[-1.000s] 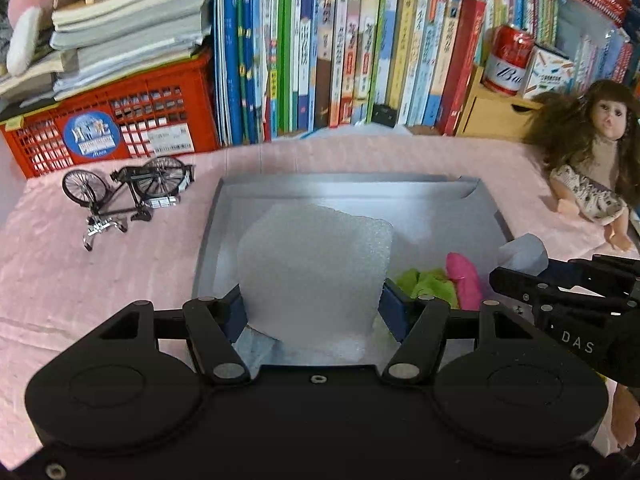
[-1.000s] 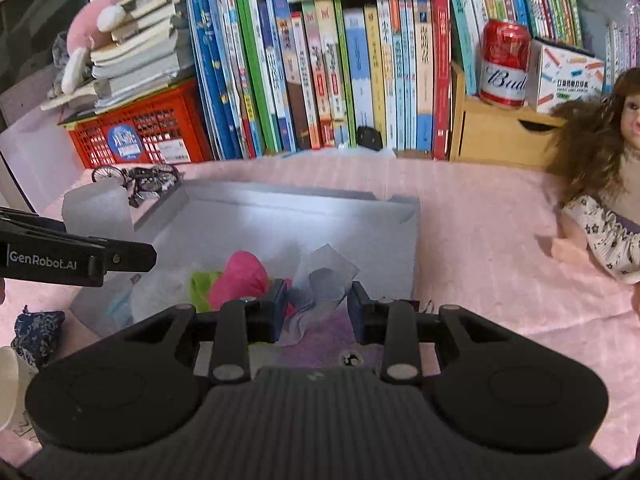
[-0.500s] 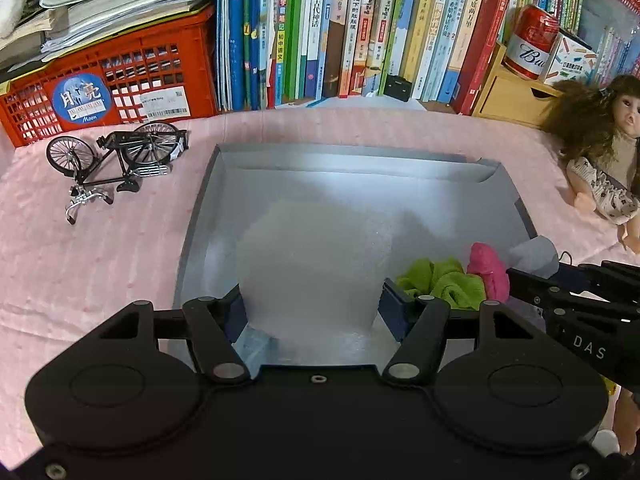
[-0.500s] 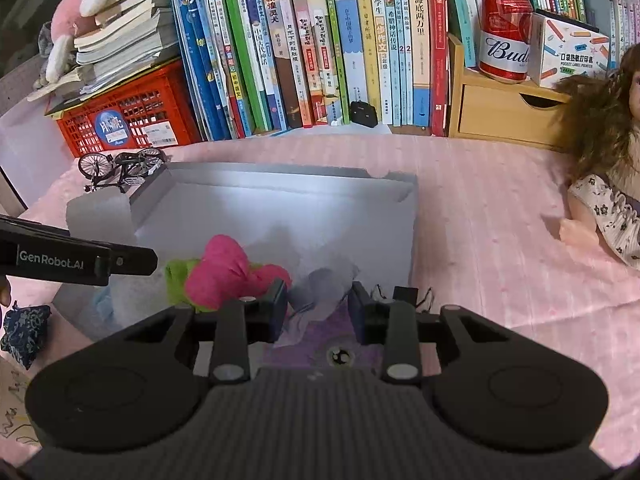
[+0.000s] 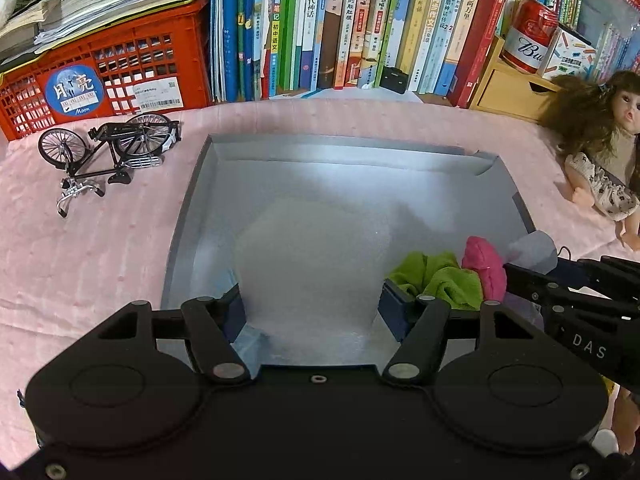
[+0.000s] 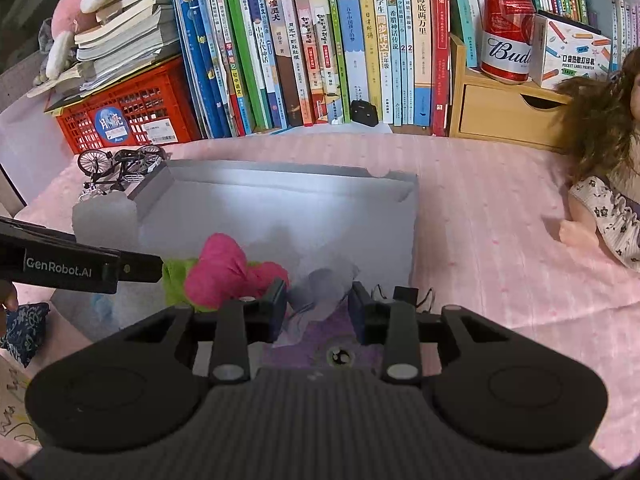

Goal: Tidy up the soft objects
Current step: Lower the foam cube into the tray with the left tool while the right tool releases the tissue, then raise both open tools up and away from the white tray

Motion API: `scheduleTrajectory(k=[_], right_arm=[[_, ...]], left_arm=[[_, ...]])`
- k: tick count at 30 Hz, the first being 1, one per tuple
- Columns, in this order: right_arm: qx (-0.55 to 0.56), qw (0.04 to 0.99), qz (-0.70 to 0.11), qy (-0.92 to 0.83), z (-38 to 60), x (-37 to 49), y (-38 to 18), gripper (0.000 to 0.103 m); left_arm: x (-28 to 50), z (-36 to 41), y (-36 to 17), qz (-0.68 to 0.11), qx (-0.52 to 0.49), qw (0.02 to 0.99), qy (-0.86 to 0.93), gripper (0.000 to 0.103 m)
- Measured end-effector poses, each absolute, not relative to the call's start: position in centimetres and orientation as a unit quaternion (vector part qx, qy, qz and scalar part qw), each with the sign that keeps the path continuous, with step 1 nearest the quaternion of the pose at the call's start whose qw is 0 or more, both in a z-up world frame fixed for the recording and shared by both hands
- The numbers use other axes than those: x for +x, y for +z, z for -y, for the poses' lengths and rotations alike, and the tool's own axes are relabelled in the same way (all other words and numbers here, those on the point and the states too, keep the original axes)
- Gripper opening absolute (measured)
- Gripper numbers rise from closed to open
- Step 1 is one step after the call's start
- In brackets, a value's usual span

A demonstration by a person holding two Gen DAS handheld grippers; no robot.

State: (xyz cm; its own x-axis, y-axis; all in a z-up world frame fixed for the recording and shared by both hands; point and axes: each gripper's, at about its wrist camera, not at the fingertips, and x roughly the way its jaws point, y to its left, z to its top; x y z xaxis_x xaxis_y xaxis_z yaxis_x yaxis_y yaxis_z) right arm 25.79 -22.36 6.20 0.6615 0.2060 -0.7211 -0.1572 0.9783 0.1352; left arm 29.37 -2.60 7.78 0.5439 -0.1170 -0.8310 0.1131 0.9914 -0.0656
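A grey open box (image 5: 360,152) (image 6: 280,184) lies on the pink cloth. My left gripper (image 5: 310,304) is shut on a white foam sheet (image 5: 312,256), holding it inside the box above the floor. The sheet also shows in the right wrist view (image 6: 104,218). A green cloth (image 5: 436,276) (image 6: 174,280) and a pink plush (image 5: 484,264) (image 6: 224,272) lie in the box's near right corner. My right gripper (image 6: 318,304) is shut on a crumpled grey-white wrap (image 6: 324,284) (image 5: 534,248) over a purple item (image 6: 320,344) at the box's right edge.
A model bicycle (image 5: 108,152) lies left of the box. A doll (image 5: 600,160) (image 6: 608,184) lies to the right. A red crate (image 5: 100,80), a row of books (image 5: 340,28), a wooden drawer (image 6: 504,112) and a red can (image 6: 506,36) line the back.
My left gripper has lowered the foam sheet forward into the box. My right gripper moved forward with the wrap; more of the pink plush and green cloth shows.
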Motion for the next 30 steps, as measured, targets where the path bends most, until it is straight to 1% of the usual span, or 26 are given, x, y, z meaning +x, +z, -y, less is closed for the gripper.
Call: scheduleTrajectory(k=[1,2,4,7,10,19,30], right_arm=[[0.03,0.912,-0.398,0.099,22.4,25.8,6.2,0.054],[0.03,0.912,-0.396,0.099,22.4,25.7,6.3,0.056],[0.031,0.913,-0.394,0.102,22.5,25.5,6.4,0.057],[0.028,0.915,-0.39,0.103,22.5,25.2,6.7,0.062],[0.025,0.917,-0.385,0.103,22.5,24.8,7.1,0.064],[0.015,0.928,-0.357,0.105,22.8,22.7,8.9,0.07],[-0.01,0.944,-0.309,0.115,22.4,18.8,11.8,0.078]], left_arm=[[29.3,2.6,7.8,-0.472,-0.002,0.879,-0.066,0.066],[29.2,2.6,7.9,-0.471,-0.001,0.879,-0.067,0.066],[29.0,2.6,8.0,-0.469,0.0,0.881,-0.068,0.072],[28.6,2.6,8.3,-0.463,0.004,0.884,-0.067,0.075],[28.1,2.5,8.8,-0.458,0.006,0.887,-0.066,0.078],[25.5,2.4,10.9,-0.43,0.015,0.899,-0.076,0.083],[20.7,3.0,13.5,-0.383,0.033,0.917,-0.107,0.085]])
